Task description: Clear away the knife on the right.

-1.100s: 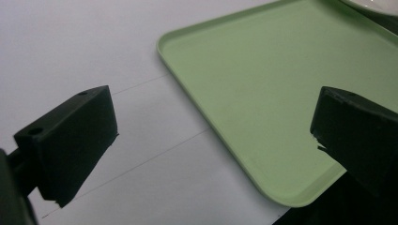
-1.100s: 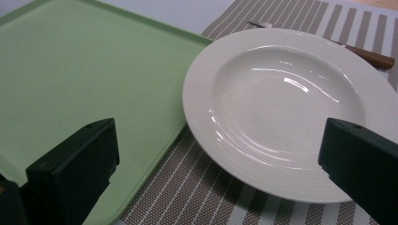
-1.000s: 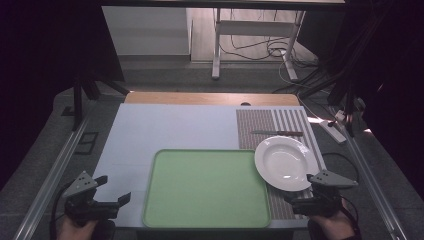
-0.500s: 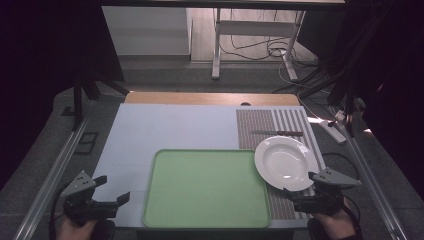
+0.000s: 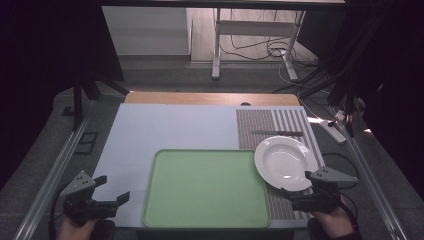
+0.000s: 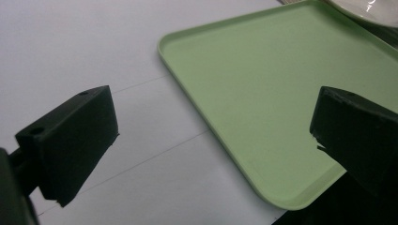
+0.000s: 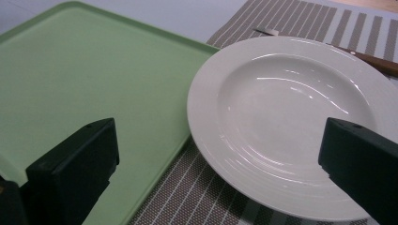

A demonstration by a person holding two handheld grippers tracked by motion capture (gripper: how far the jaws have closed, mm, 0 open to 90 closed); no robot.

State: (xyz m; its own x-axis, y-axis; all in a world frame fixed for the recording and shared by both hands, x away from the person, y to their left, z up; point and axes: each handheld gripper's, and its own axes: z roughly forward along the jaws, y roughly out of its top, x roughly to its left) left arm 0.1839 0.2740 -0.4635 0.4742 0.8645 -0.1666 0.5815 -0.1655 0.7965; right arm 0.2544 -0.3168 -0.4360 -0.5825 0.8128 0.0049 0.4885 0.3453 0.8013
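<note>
- The green tray (image 5: 206,187) lies flat at the near middle of the table, on the pale blue-white mat (image 5: 165,130), and its surface is bare.
- The white plate (image 5: 286,162) sits just off the tray's 2 o'clock corner, its rim lapping over the tray's right edge; most of it rests on the striped placemat (image 5: 272,122).
- In the right gripper view the plate (image 7: 291,122) is a deep-rimmed dish, upright and with nothing in it, its near rim lying between the two black jaws.
- A knife (image 5: 277,133) with a brown handle lies on the placemat at the plate's 12 o'clock, close to the rim; whether it touches is hard to tell.
- The right gripper (image 5: 300,196) is held at the plate's 5 o'clock, just beside its near edge. Its jaws stand wide apart and grasp nothing.
- The left gripper (image 5: 112,192) is at the tray's 8 o'clock, off the tray's left edge, over the mat. Its jaws are likewise spread wide and released.
- In the left gripper view the tray's (image 6: 281,93) near left corner reaches in between the jaws, with the plate's rim (image 6: 361,9) at 1 o'clock in that view.
- Neither gripper touches the tray or the plate.
</note>
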